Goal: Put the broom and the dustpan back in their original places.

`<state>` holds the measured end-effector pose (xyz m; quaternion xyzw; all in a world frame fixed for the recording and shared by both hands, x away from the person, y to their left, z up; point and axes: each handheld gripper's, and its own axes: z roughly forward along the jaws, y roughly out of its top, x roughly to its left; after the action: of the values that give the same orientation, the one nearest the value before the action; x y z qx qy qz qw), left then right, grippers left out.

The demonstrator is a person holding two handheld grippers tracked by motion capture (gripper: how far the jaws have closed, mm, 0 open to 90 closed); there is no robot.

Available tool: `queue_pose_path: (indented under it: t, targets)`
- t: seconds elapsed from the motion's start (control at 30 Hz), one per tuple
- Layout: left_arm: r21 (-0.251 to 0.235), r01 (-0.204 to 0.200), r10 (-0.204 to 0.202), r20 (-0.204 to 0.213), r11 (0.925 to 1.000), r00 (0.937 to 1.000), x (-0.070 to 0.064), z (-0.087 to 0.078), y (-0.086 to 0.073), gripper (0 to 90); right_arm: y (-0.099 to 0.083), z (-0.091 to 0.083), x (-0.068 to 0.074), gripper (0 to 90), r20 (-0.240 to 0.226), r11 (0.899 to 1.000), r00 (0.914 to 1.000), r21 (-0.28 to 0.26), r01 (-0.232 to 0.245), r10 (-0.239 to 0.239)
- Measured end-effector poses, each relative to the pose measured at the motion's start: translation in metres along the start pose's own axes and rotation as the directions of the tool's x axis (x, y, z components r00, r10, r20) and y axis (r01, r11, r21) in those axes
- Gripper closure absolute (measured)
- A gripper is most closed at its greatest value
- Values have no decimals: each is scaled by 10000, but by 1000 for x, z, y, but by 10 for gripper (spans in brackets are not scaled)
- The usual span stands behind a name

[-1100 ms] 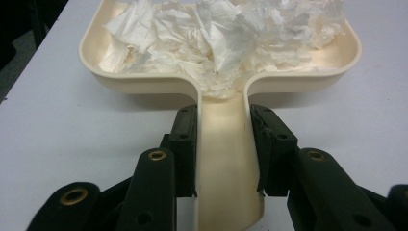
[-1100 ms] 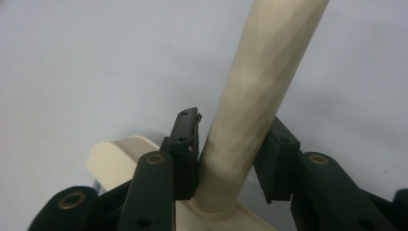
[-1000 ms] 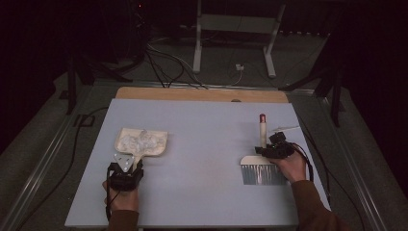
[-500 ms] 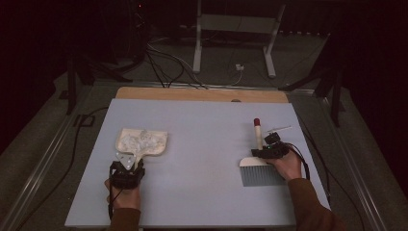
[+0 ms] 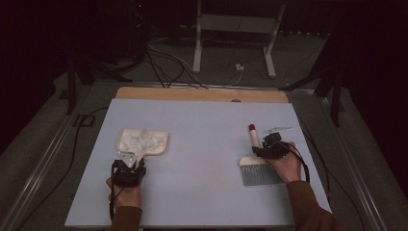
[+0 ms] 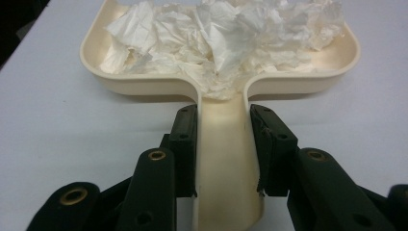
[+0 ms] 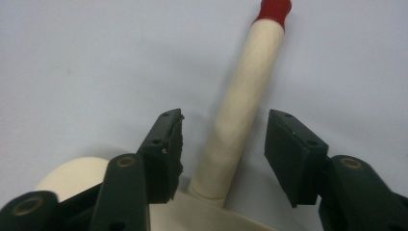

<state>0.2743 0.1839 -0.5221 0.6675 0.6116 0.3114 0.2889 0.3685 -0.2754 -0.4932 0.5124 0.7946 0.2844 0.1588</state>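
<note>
My right claw (image 5: 267, 147) has just let go of the brush (image 5: 258, 161): a second ago it lay lower over the bristle head, and now it sits up by the handle with its jaws spread, the cream handle with the red tip (image 7: 273, 7) standing free between them and touching neither pad. The brush lies flat on the desk (image 5: 207, 120) at the right of the high view, bristles toward me. I take that to mean the sweeping is over and the brush is parked.

My left claw (image 5: 129, 169) is pinching the dustpan (image 6: 226, 159) by its handle, both pads pressed against the sides. The pan rests on the desk at the left of the high view, and the crumpled white paper (image 6: 226, 38) fills its tray.

What remains, as I judge it, is carrying the pan off to empty it. Nothing lies near it. Beyond the far edge are cables (image 5: 163, 67) and a stand's legs (image 5: 233, 43), well apart.
</note>
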Motion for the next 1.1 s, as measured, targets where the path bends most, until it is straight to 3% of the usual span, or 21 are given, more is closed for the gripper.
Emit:
queue_pose_path:
  t: [0.13, 0.5, 0.63, 0.77, 0.9, 1.0, 1.1]
  targets:
    - [109, -3, 3, 35, 9999, 10000, 0, 3, 0, 663, -2, -2, 4, 430, -48, 10000, 10000, -61, 60, -60]
    - [209, 91, -96, 238, 9997, 9997, 2, 9, 2, 651, -10, -7, 17, 317, -245, 9964, 9997, -849, -65, 44]
    - [31, -118, 117, 238, 9999, 9996, 1, 7, 1, 506, -14, -9, 21, 259, -77, 9941, 10000, -1082, -18, 10]
    - [-320, 83, -67, 504, 9995, 9987, 3, 0, 3, 370, -17, -13, 23, 198, -119, 9887, 9997, -1479, -246, 231]
    - [-1108, 318, -189, 1155, 9933, 9931, 7, -12, 12, 261, -22, -19, 30, 157, -41, 9795, 9999, -2007, -158, 153]
    - [-1676, 309, -34, 1620, 9854, 9868, 9, -22, 19, 189, -25, -25, 38, 153, -111, 9680, 9999, -2505, -105, 80]
    - [-2069, 250, 169, 1982, 9780, 9800, 9, -29, 25, 160, -28, -30, 46, 147, -325, 9491, 9994, -3143, -232, 137]
